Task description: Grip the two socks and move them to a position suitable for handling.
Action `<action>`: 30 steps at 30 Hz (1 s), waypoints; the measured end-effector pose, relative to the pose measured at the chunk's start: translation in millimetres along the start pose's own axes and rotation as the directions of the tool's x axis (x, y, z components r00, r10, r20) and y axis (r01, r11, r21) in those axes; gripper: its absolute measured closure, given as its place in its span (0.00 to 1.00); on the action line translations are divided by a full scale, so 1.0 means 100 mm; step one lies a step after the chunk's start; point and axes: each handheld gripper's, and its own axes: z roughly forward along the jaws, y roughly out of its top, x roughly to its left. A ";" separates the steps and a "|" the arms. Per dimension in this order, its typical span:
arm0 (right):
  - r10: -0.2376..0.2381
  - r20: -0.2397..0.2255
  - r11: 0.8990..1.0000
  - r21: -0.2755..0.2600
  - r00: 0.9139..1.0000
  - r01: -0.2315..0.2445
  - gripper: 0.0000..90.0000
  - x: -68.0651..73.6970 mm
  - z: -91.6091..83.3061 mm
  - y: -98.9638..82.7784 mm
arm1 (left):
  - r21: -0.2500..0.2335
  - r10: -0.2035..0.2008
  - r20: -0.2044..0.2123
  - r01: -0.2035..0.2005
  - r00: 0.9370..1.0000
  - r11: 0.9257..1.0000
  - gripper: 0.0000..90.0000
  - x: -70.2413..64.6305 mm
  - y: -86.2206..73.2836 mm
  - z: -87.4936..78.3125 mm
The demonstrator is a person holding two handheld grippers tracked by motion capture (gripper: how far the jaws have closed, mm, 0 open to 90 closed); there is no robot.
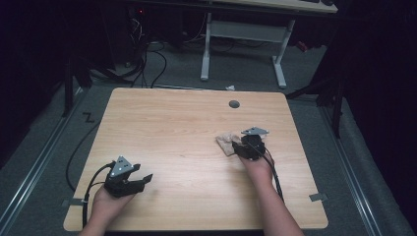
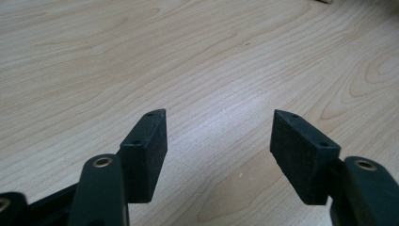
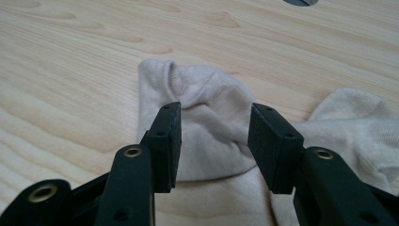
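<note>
Both forearms enter the high view from the bottom edge. Near the front left corner of the table (image 1: pixel 162 118), the left gripper (image 1: pixel 140 181) rests low with wide, empty jaws. Further right, the right gripper (image 1: pixel 237 146) touches a beige sock (image 1: pixel 226 141), with free wood all around.

From the left gripper view, its two pads (image 2: pixel 146 150) stand wide apart over bare wood.

From the right gripper view, the right gripper (image 3: pixel 214 141) has jaws well open, and a fold of the crumpled sock (image 3: pixel 207 103) lies between them; the pads do not press it.
</note>
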 end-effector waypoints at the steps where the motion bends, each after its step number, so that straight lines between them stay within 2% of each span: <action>1: 0.005 0.001 1.000 -0.004 1.000 -0.005 0.61 -0.01 0.01 0.01 | 0.001 0.001 0.000 -0.001 1.000 1.000 0.42 0.00 0.00 0.00; 4: 0.026 0.004 1.000 0.004 1.000 -0.026 0.61 -0.06 0.06 0.04 | 0.004 0.002 0.001 -0.002 1.000 1.000 0.42 0.00 0.00 0.00; 10: 0.026 0.014 0.999 0.029 1.000 -0.026 0.62 -0.10 0.19 0.08 | 0.004 0.003 0.000 -0.003 1.000 1.000 0.42 0.00 0.00 0.00; 15: 0.047 -0.001 0.997 0.067 0.999 -0.047 0.59 -0.15 0.30 0.02 | 0.009 0.002 0.000 -0.002 1.000 1.000 0.42 0.01 -0.01 0.01; 17: 0.042 -0.004 0.996 0.083 0.999 -0.042 0.58 -0.15 0.33 0.00 | 0.005 0.000 0.000 0.000 1.000 1.000 0.42 0.00 -0.01 0.01; 19: 0.052 -0.009 0.995 0.084 0.999 -0.051 0.58 -0.15 0.34 -0.02 | 0.007 0.001 0.000 -0.001 1.000 1.000 0.42 0.00 -0.01 0.01; 23: 0.054 -0.018 0.995 0.089 0.998 -0.053 0.64 -0.15 0.34 -0.01 | 0.016 0.008 0.002 -0.009 1.000 1.000 0.42 0.00 -0.01 0.01; 27: 0.040 -0.034 0.995 0.095 0.999 -0.036 0.79 -0.13 0.32 -0.02 | 0.015 0.008 0.000 -0.008 1.000 1.000 0.42 -0.01 -0.01 0.02; 30: 0.011 -0.024 0.995 0.097 1.000 -0.009 0.88 -0.09 0.32 -0.02 | 0.016 0.008 0.001 -0.008 1.000 1.000 0.42 -0.01 -0.01 0.02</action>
